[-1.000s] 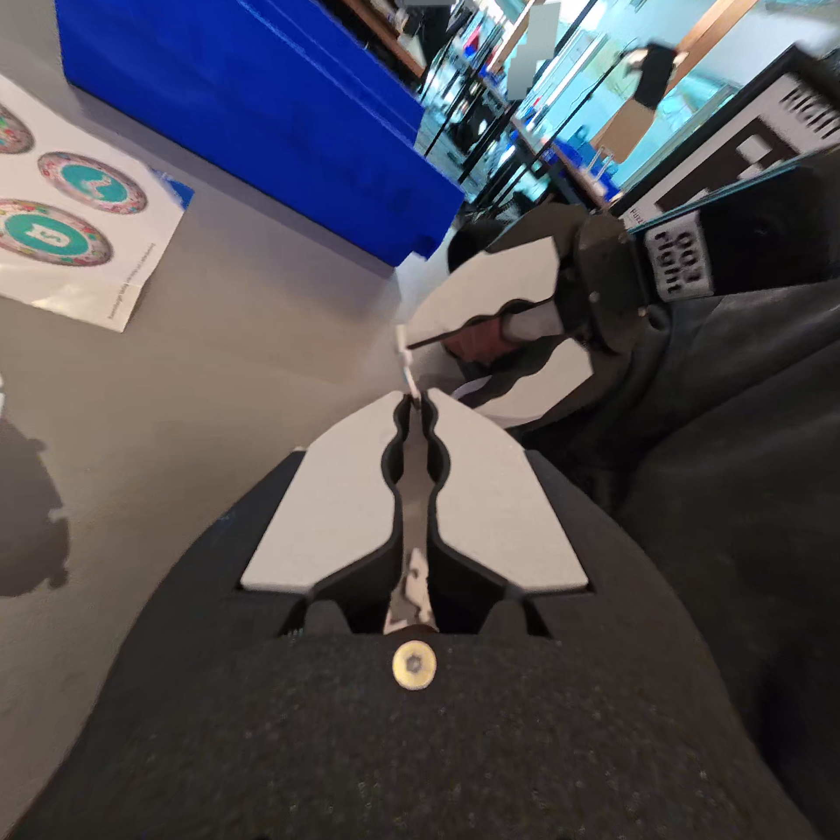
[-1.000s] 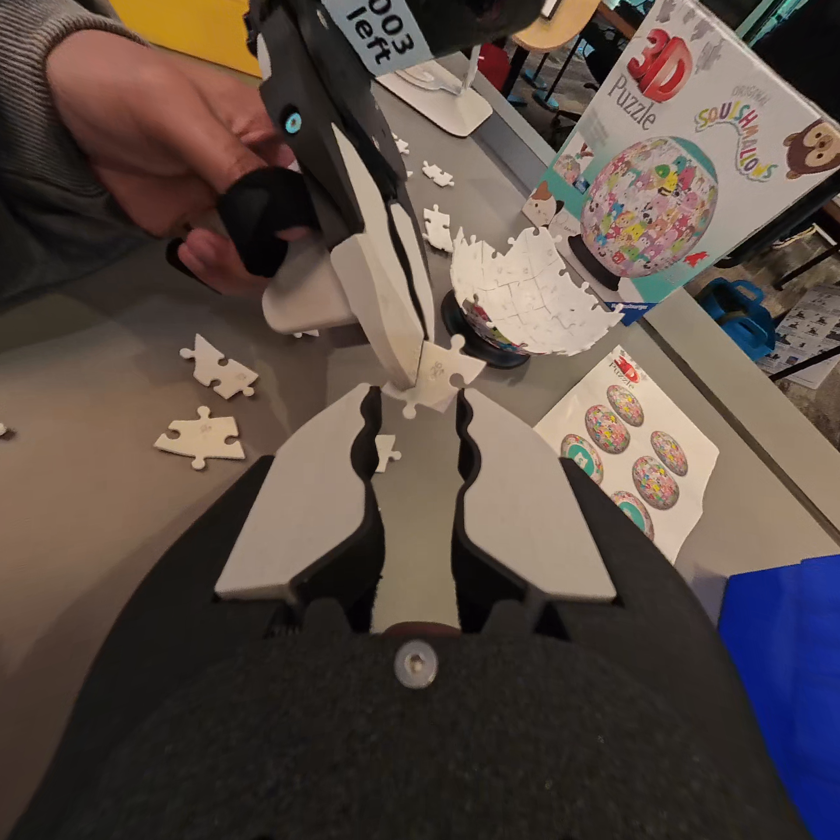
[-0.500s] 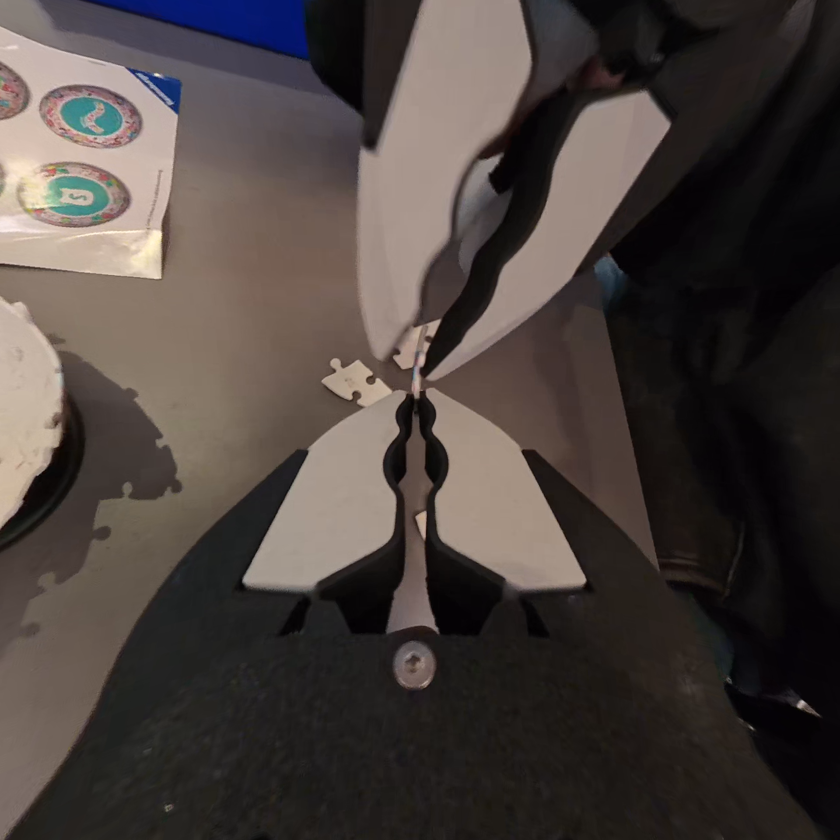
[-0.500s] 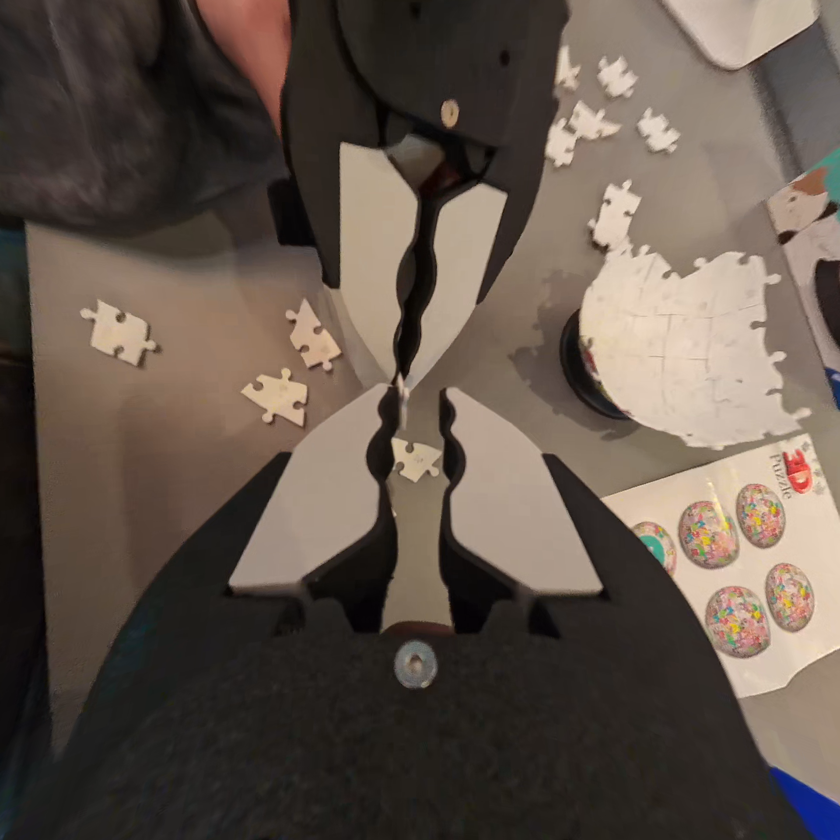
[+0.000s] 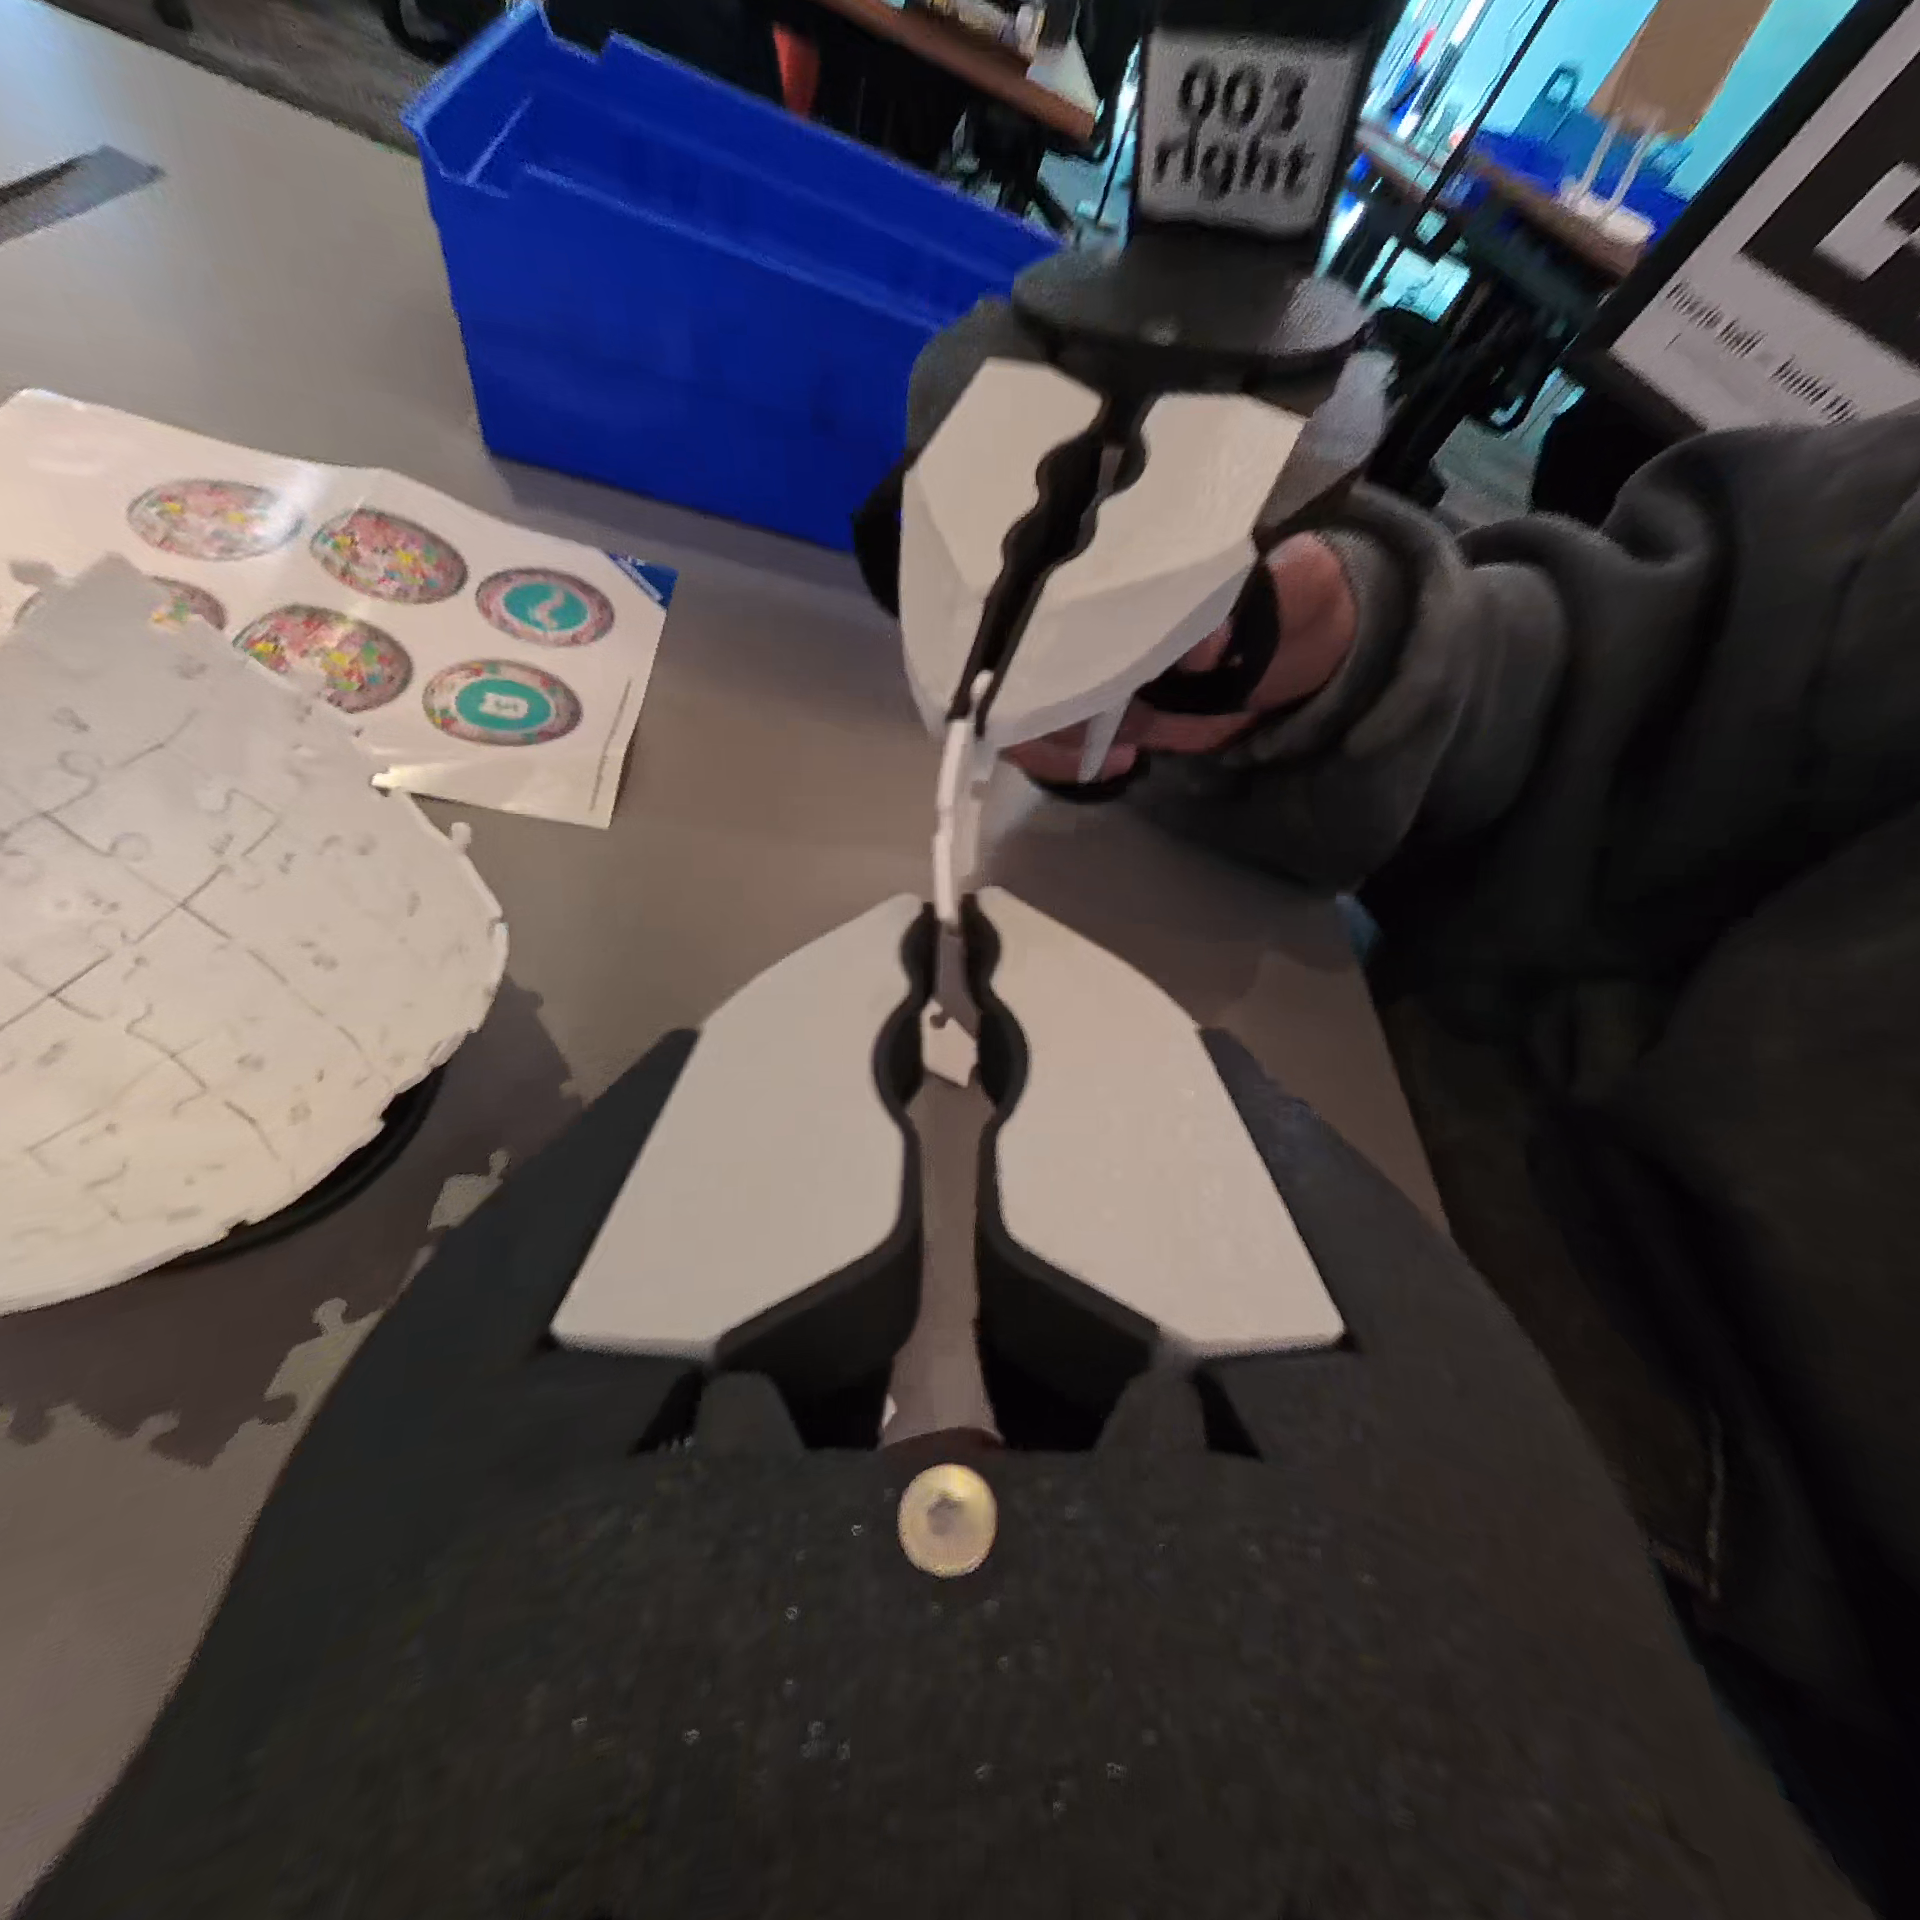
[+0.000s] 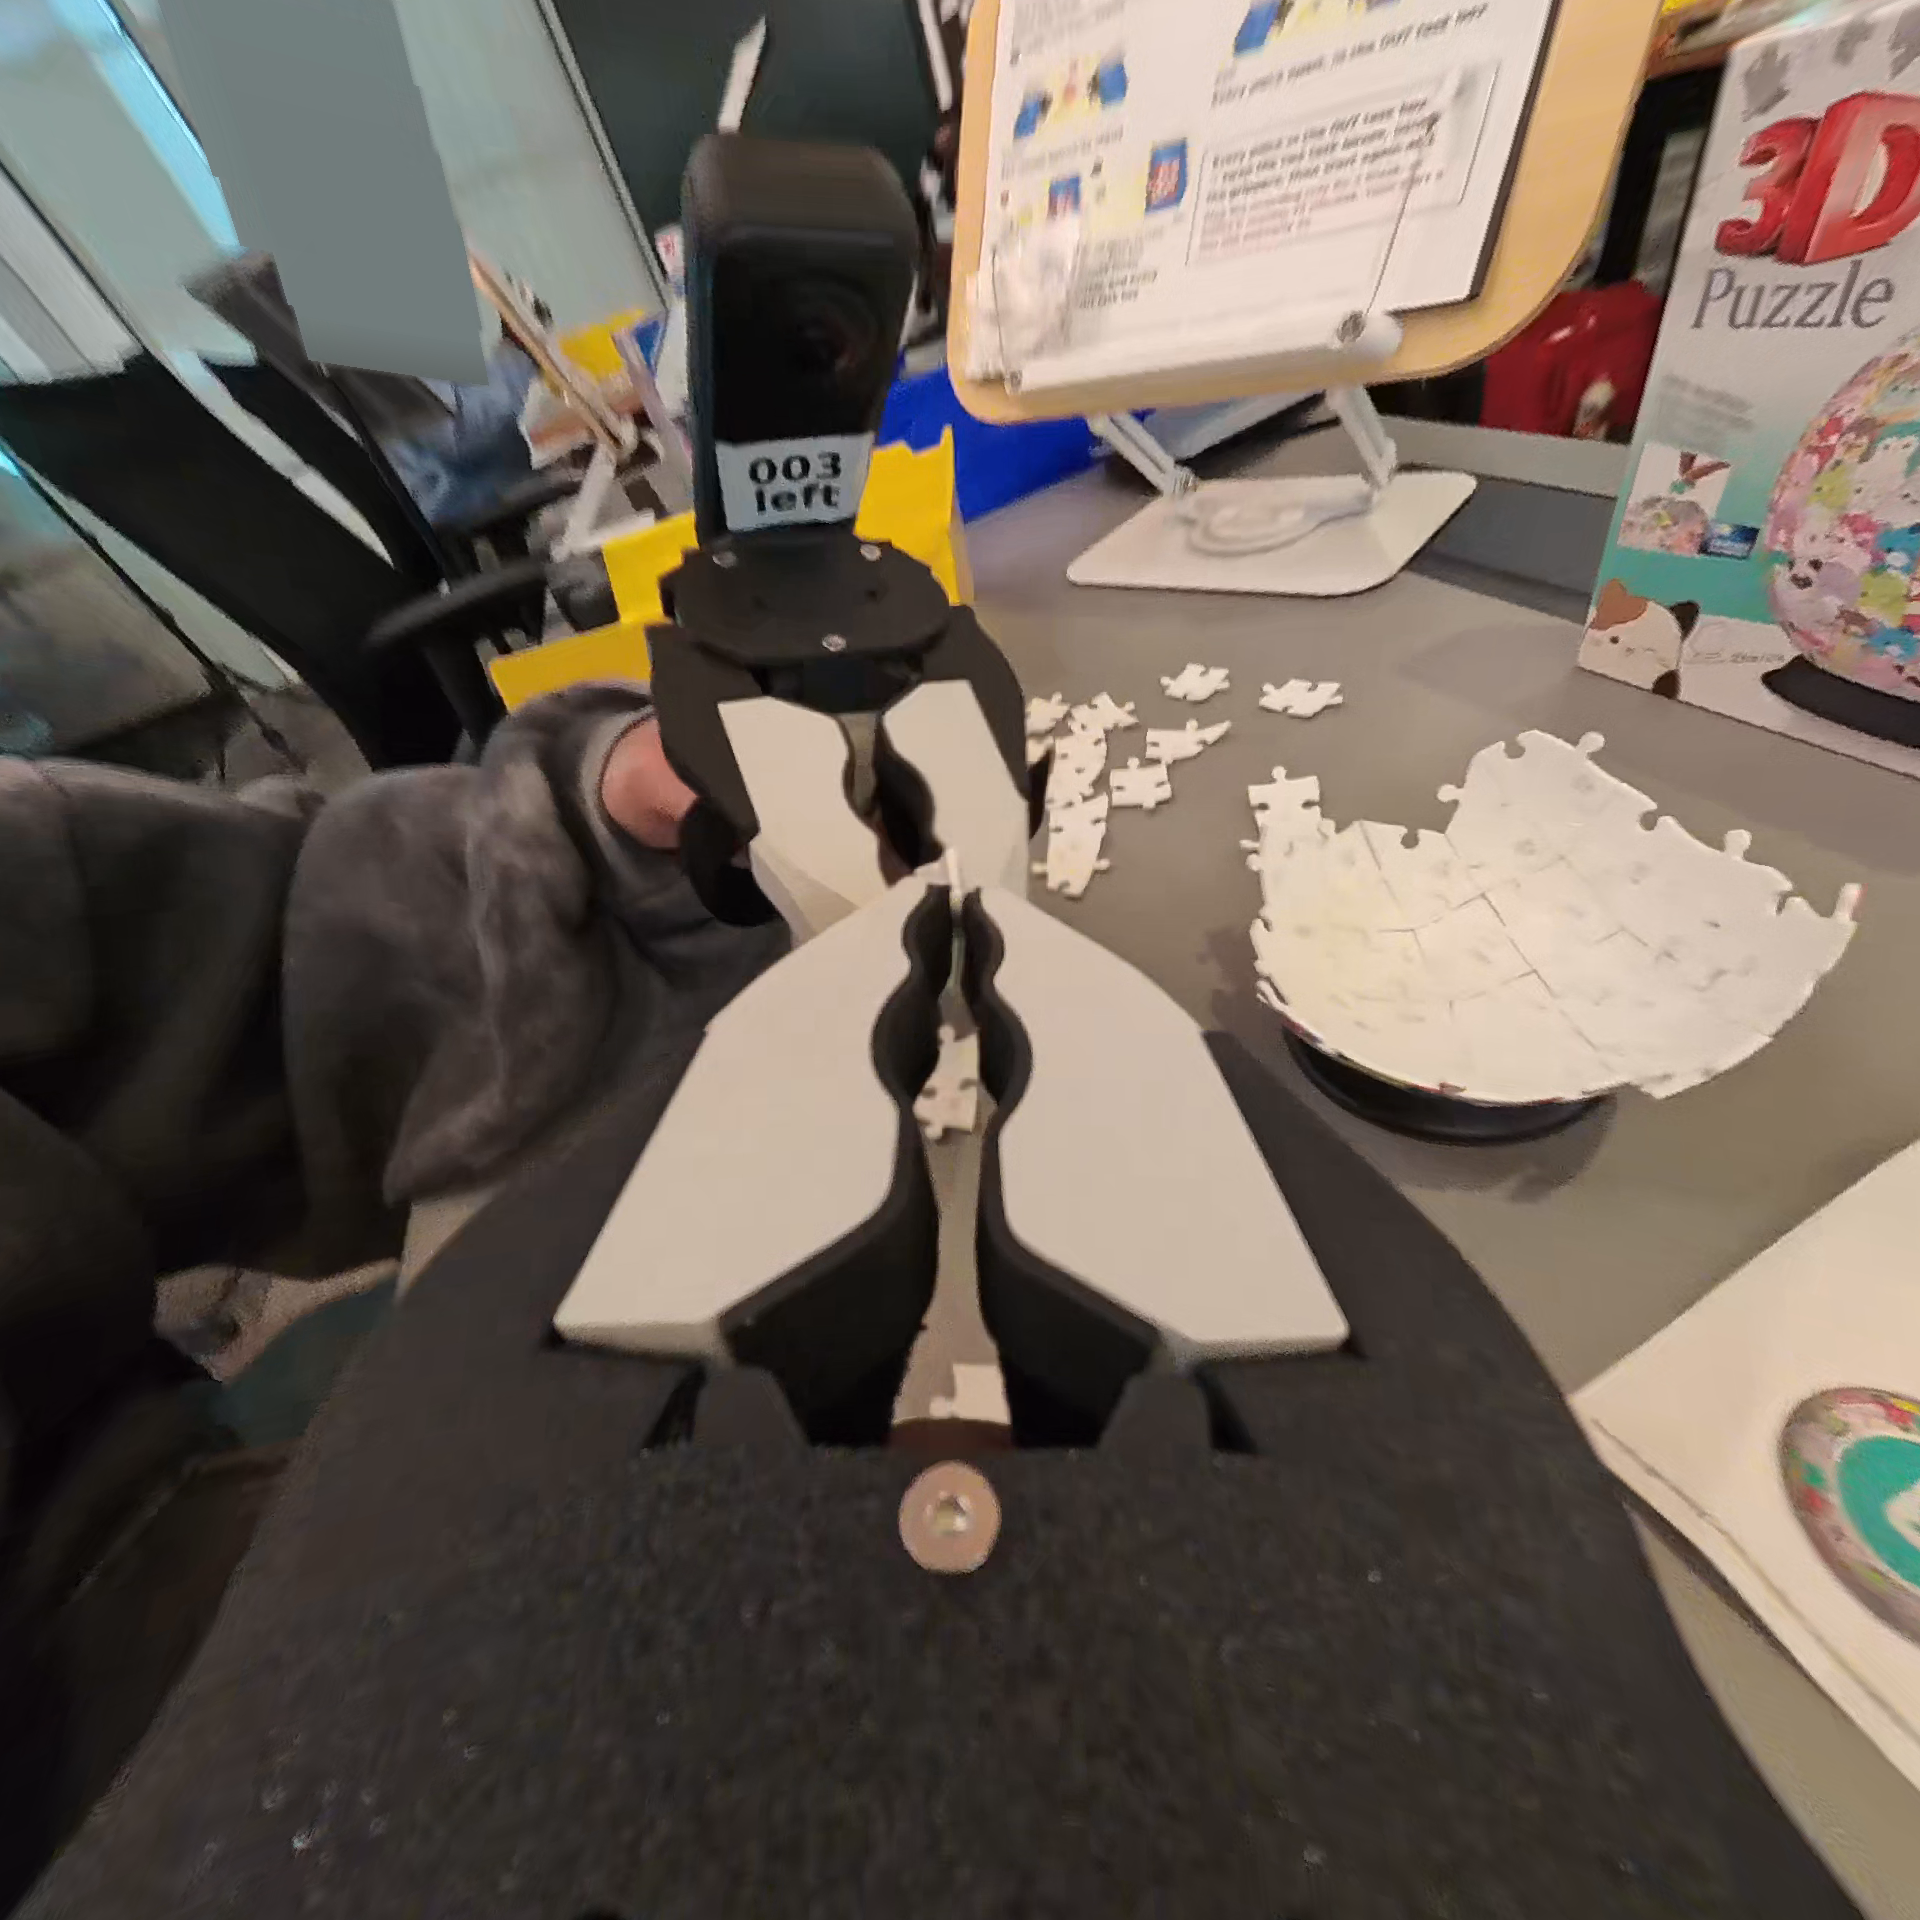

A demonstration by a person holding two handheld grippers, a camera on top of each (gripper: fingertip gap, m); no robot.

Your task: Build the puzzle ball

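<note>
A white puzzle piece (image 5: 956, 800) stands edge-on above the grey table, pinched at both ends. My left gripper (image 5: 948, 914) is shut on its lower end. My right gripper (image 5: 971, 701) is shut on its upper end, tip to tip with the left. In the right wrist view the piece (image 6: 953, 883) sits between my right gripper's tips (image 6: 953, 902), with the left gripper (image 6: 920, 868) just behind. The half-built puzzle ball (image 5: 208, 987), a white bowl of joined pieces, sits on a black stand to the left; it also shows in the right wrist view (image 6: 1538, 935).
Several loose pieces (image 6: 1101, 769) lie behind the ball, and one (image 6: 948, 1081) lies under the grippers. A picture leaflet (image 5: 416, 623), a blue bin (image 5: 675, 312), the puzzle box (image 6: 1766, 416), an instruction board on a stand (image 6: 1247, 208) and a yellow bin (image 6: 644, 582) ring the table. The tips of both grippers are at nearly the same place.
My right gripper has closed on the piece that the left gripper holds. Both grippers tilted up from pointing down at the table to roughly level, facing each other.
</note>
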